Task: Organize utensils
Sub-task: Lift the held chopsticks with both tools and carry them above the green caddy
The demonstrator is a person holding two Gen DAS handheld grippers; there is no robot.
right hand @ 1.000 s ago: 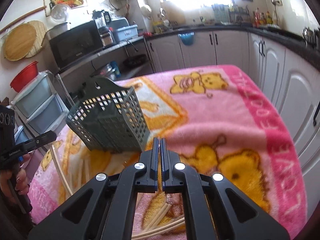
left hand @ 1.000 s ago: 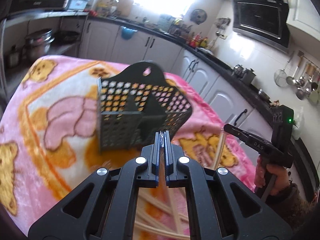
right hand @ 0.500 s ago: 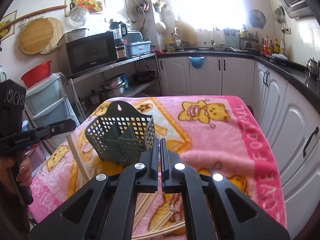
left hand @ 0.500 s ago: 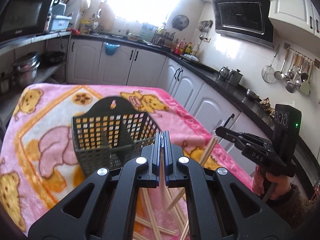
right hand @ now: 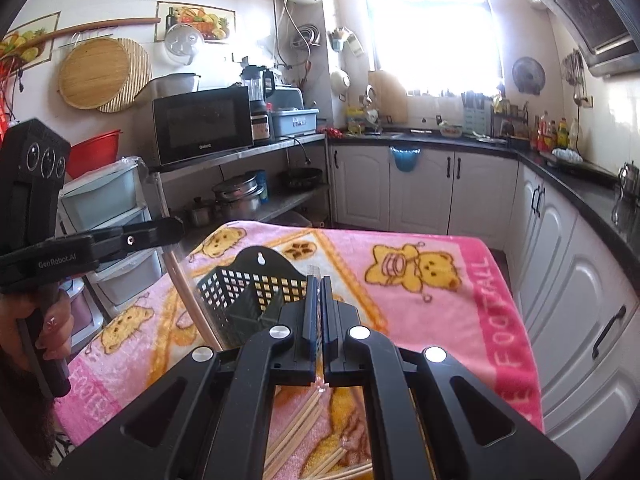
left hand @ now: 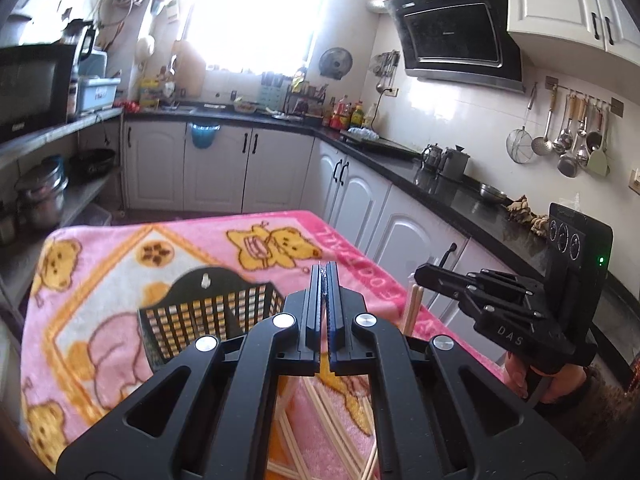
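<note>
Both grippers pinching chopsticks above the basket.
Left gripper and right gripper jaws pinch chopsticks; basket at eleven o'clock.

The blanket is pink with yellow bears, orange borders and a darker pink edge with pale letters. The basket is dark green grid mesh. The chopsticks are pale wood. Both grippers are black.
</note>
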